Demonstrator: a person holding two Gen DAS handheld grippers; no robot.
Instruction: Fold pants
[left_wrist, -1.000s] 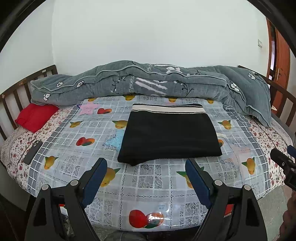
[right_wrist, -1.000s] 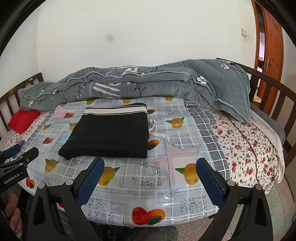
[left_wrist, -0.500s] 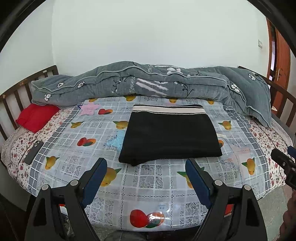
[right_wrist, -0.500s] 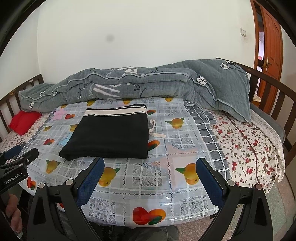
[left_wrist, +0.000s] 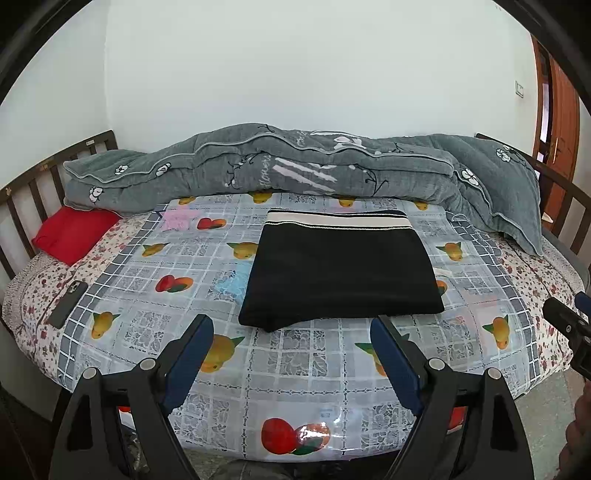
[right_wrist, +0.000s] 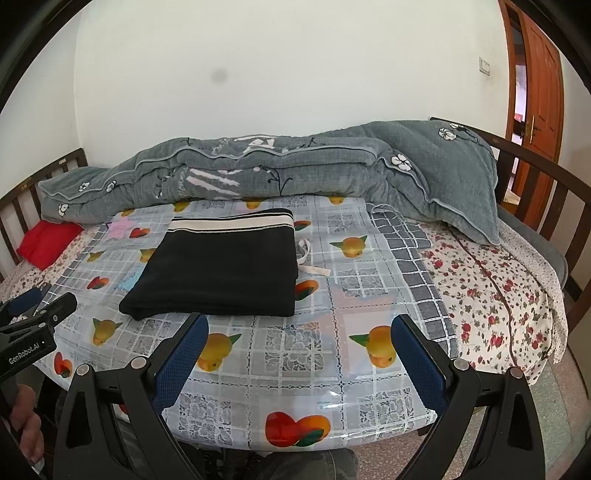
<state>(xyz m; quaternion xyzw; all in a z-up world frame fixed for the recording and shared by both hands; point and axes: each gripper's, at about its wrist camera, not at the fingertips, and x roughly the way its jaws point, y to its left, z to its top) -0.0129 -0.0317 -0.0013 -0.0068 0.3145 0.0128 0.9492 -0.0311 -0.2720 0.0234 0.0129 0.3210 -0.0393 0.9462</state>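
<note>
Pants (left_wrist: 340, 273) look pretty much done: folded into a flat black rectangle, striped waistband on the far edge, lying on the fruit-print plastic cover (left_wrist: 295, 354) just past the fingertips of both tools. From the left gripper (left_wrist: 291, 332), dead ahead between the jaws; from the right gripper (right_wrist: 299, 332), ahead and off toward the left jaw. Both sets of jaws wide apart, holding nothing, hanging short of the cloth. Maybe a white drawstring (right_wrist: 308, 264) poking out the right side, worth tucking, otherwise nothing obvious left. Further out: grey quilt (left_wrist: 295, 170) bunched along the wall, red pillow (left_wrist: 72, 234) and a phone (left_wrist: 68, 298) far left. Nothing blocking the way.
</note>
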